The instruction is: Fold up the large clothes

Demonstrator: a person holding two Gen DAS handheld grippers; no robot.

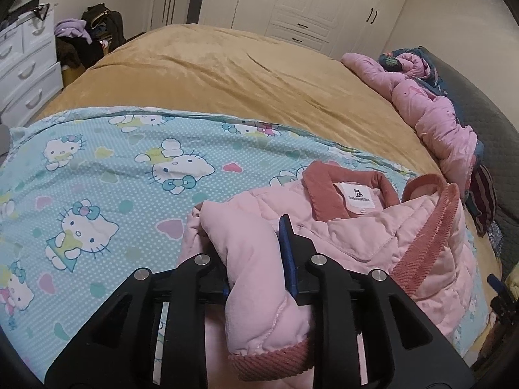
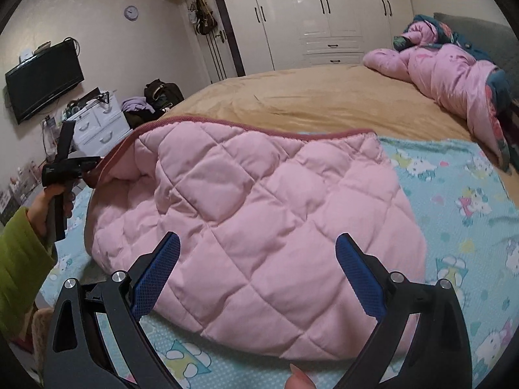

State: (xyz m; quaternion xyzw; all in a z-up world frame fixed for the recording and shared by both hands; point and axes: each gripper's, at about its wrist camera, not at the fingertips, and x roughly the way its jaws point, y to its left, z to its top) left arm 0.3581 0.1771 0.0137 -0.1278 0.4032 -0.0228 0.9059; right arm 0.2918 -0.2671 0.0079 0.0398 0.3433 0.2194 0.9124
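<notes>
A pink quilted jacket (image 2: 259, 214) with dark pink corduroy trim lies on a blue Hello Kitty sheet (image 2: 460, 214) on the bed. In the left wrist view its collar and label (image 1: 353, 197) face up. My left gripper (image 1: 256, 253) is shut on a pink sleeve (image 1: 256, 278) of the jacket, its corduroy cuff hanging near the camera. The left gripper also shows in the right wrist view (image 2: 87, 165), holding the jacket's edge. My right gripper (image 2: 258, 249) is open over the jacket's near part, holding nothing.
The sheet (image 1: 97, 194) lies on a tan bedspread (image 1: 227, 71). A pink duvet (image 2: 454, 74) is bundled at the bed's far right by a grey headboard. White drawers (image 1: 22, 68), a pile of dark clothes (image 1: 94, 35), wardrobes (image 2: 308, 13) and a wall TV (image 2: 42, 81) stand beyond.
</notes>
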